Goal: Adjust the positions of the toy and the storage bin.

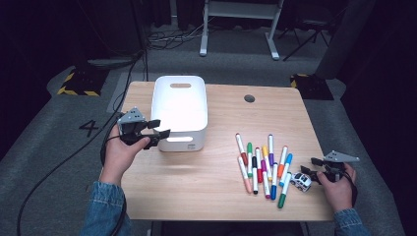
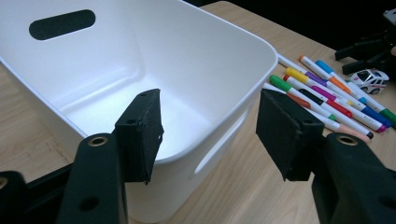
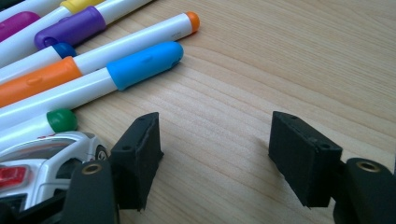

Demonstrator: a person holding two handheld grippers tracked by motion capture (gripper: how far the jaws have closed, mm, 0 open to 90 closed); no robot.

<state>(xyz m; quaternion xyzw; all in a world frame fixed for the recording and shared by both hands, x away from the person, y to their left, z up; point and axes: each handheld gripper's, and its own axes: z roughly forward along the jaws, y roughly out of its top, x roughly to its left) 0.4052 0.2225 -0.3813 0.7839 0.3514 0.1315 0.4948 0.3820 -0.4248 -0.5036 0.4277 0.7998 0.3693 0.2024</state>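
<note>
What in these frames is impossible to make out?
- Toy car, right gripper view: cut off by the left and bottom edges and partly behind a jaw of the right hand-held gripper.
- Markers, right gripper view: their far ends run past the left and top edges.
- Dark round spot on the table, high view: too small to identify.

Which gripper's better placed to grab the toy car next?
Right. The right gripper sits open beside the toy car and the markers; the left gripper hangs over the white bin's near corner, far off.
</note>
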